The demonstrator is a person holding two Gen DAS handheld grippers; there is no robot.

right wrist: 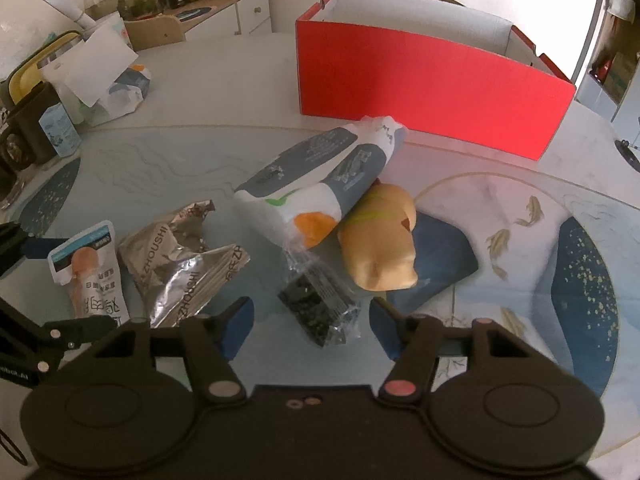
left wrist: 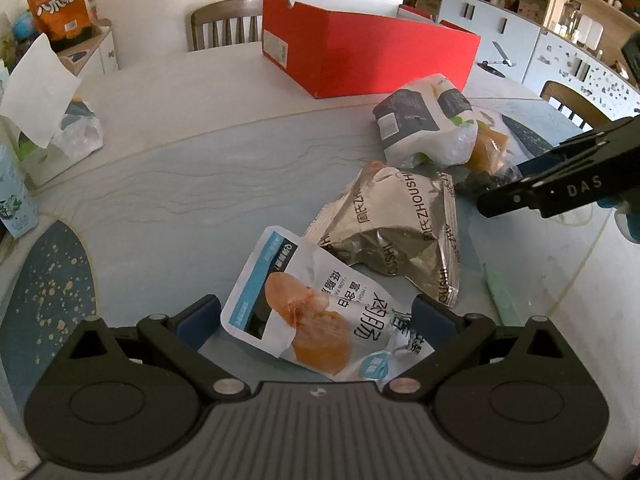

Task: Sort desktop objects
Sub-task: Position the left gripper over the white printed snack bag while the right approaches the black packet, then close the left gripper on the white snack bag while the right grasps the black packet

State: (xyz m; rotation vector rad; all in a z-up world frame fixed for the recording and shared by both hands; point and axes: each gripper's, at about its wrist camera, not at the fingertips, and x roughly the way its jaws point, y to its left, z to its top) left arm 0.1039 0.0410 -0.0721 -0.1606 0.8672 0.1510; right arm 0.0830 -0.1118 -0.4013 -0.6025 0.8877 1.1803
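Left gripper (left wrist: pixel 316 320) is spread around the white snack pouch (left wrist: pixel 316 316), pads not seen pressing it. Right gripper (right wrist: pixel 311 322) is spread around the dark seaweed packet (right wrist: pixel 320 304), no contact seen. A silver foil bag (right wrist: pixel 184 256) lies between pouch and packet. Beyond the packet lie a yellow bun (right wrist: pixel 378 240) and a white-grey bag (right wrist: pixel 320 184); the red box (right wrist: pixel 432 96) stands farther back on the worktop (right wrist: pixel 200 152).
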